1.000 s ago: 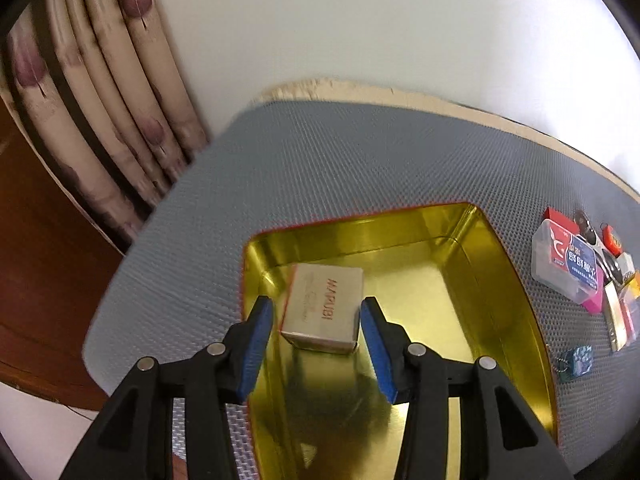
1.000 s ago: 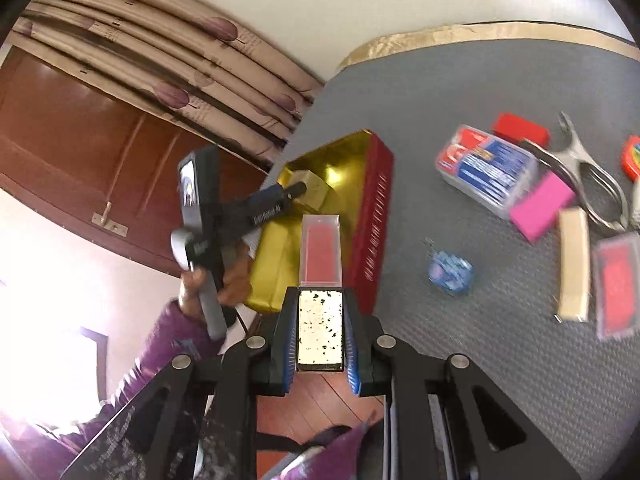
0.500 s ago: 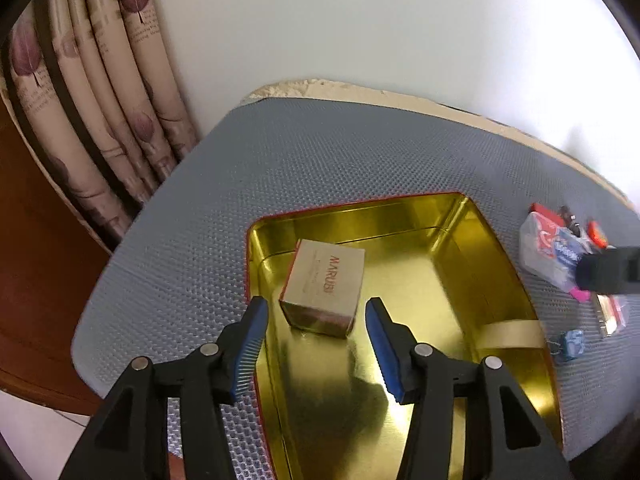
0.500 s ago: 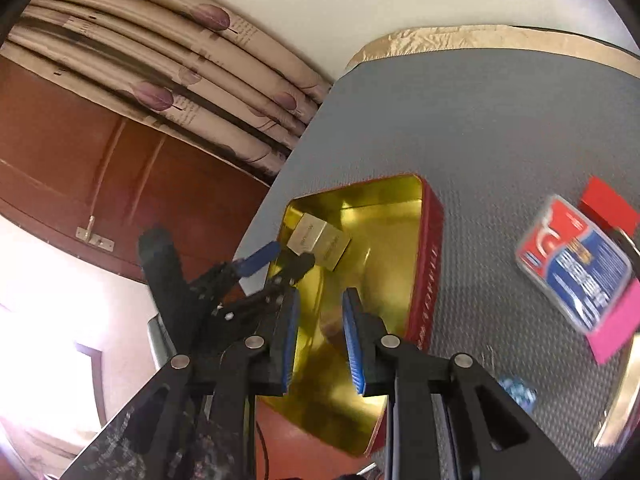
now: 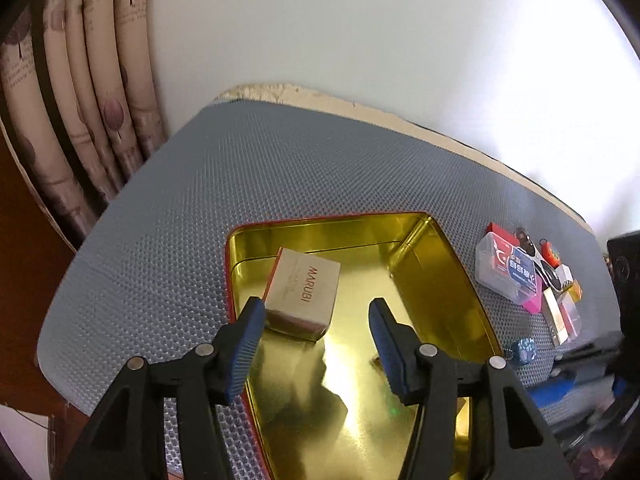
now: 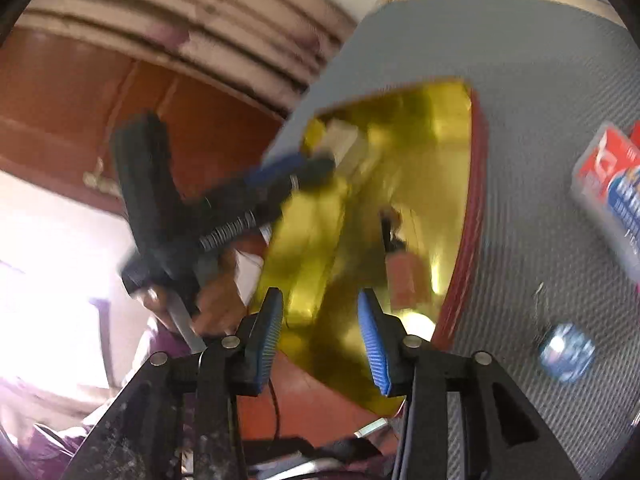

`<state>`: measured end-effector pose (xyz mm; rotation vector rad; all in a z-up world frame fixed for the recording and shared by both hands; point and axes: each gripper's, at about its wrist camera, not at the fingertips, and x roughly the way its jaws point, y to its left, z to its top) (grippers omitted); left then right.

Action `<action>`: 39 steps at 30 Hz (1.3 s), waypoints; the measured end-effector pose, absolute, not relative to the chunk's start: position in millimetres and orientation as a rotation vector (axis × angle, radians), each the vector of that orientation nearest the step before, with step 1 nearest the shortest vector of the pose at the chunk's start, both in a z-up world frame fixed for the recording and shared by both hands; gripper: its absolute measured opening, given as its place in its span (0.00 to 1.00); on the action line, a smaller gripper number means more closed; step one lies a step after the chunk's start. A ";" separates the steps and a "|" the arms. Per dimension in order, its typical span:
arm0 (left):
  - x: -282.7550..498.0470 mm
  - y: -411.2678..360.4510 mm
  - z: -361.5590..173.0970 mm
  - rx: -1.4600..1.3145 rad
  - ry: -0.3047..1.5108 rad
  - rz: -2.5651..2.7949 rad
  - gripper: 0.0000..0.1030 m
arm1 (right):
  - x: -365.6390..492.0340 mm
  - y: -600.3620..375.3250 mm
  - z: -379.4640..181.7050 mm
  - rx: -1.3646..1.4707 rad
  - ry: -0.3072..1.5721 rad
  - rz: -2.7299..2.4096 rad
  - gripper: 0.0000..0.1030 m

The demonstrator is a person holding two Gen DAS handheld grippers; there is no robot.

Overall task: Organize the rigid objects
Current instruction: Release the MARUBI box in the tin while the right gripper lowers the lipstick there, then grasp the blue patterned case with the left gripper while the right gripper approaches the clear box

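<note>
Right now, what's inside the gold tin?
The gold tin holds a beige MARUBI box near its far-left corner. The blurred right wrist view suggests a reddish case too. The left gripper covers part of the floor.

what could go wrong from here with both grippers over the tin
1. The open left gripper and open right gripper both hover over the gold rectangular tin, so they might collide.
2. The left gripper's pad sits right beside the beige MARUBI cardboard box and could nudge it.
3. The right wrist view is blurred, suggesting fast motion near the tin's red rim.
</note>
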<state>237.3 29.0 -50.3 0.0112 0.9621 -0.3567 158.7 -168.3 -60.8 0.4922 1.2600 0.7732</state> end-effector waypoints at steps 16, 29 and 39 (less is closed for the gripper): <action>187.4 31.3 -20.6 0.048 0.833 -0.283 0.54 | 160.2 -126.1 -77.1 0.234 1.375 0.628 0.52; 171.0 27.7 -4.8 0.023 0.814 -0.253 0.55 | 209.8 -128.4 -53.7 0.352 1.070 0.659 0.57; 152.5 -3.7 7.7 0.082 0.809 -0.268 0.55 | 110.1 -222.7 -11.7 0.223 0.783 0.367 0.83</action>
